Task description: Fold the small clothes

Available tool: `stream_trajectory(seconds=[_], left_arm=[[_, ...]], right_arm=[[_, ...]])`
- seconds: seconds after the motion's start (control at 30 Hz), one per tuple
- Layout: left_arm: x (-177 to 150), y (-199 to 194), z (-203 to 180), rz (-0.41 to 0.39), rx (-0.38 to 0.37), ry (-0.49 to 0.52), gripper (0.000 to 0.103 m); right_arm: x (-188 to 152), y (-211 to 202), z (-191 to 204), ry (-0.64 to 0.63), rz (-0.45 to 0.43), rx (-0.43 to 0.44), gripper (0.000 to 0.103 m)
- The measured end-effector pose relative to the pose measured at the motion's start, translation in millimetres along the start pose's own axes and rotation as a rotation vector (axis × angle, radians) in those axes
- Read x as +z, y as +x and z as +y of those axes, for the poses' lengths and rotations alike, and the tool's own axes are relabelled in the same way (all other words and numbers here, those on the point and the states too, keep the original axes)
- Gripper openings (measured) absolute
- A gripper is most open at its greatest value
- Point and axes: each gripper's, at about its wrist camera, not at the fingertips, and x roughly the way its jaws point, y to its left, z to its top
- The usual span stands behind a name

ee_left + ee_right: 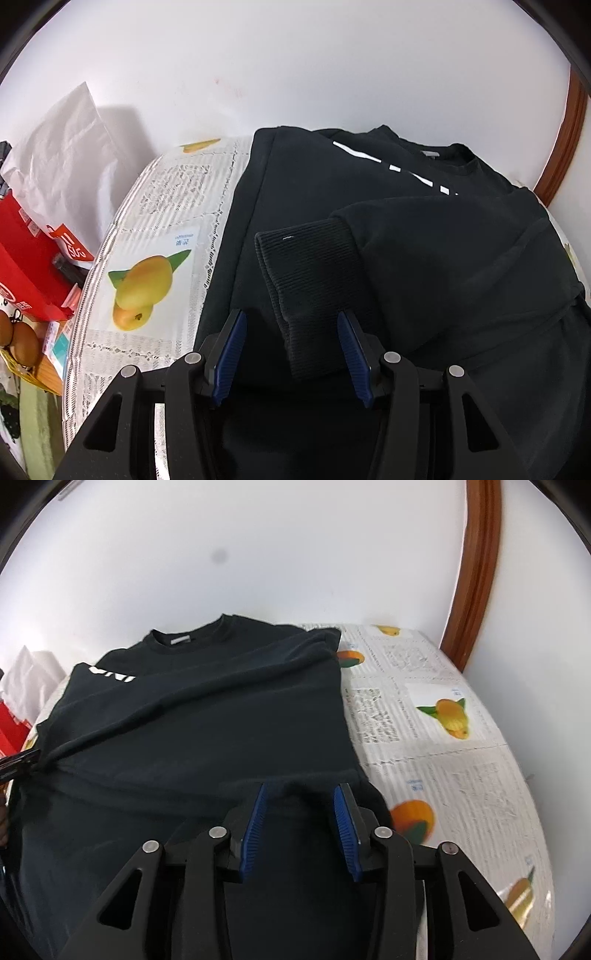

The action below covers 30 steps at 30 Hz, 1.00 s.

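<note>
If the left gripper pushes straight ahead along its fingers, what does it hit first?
Most likely the ribbed cuff of the black sweatshirt sleeve, already between the open left gripper fingers; depth is uncertain.

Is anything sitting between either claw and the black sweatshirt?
Nothing visible. The left claw stands open right over the ribbed cuff, and the right claw stands open over the black sweatshirt near its edge.

The sweatshirt [424,236] runs out of the left wrist view at the lower right, its hem unseen; white lettering [391,166] on its chest is partly covered by the folded sleeve [443,243], unreadable; the tablecloth [461,775] in the right wrist view is smeared; the red box [26,258] is cut off at the left edge.
</note>
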Motion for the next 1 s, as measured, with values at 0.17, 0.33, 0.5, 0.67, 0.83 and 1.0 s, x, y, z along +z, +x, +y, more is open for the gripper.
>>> stream_trajectory(seconds=[0.17, 0.33, 0.5, 0.67, 0.83, 1.0], left_arm=[[-8.5, -18.7, 5.1, 0.006, -0.030, -0.022, 0.049], [-32.1, -43.2, 5.3, 0.000, -0.017, 0.013, 0.049], [-58.7, -68.9, 19.4, 0.001, 0.009, 0.005, 0.049], [-96.0, -89.1, 39.7, 0.037, -0.035, -0.053, 0.049], [-133.6, -98.5, 37.7, 0.071, -0.083, -0.074, 0.049], [-159.4, -107.6, 26.4, 0.067, -0.060, -0.026, 0.049]], right_arm=[[-9.1, -19.2, -6.6, -0.022, -0.004, -0.078, 0.042], [-26.3, -33.6, -25.7, 0.032, -0.009, -0.124, 0.042], [-60.8, -42.4, -38.4, 0.042, 0.053, -0.121, 0.044], [-101.2, -53.2, -51.1, 0.090, 0.079, -0.057, 0.048], [-133.8, -58.6, -50.0, 0.090, 0.094, -0.034, 0.048], [-158.6, -66.6, -46.8, 0.078, 0.066, -0.006, 0.049]])
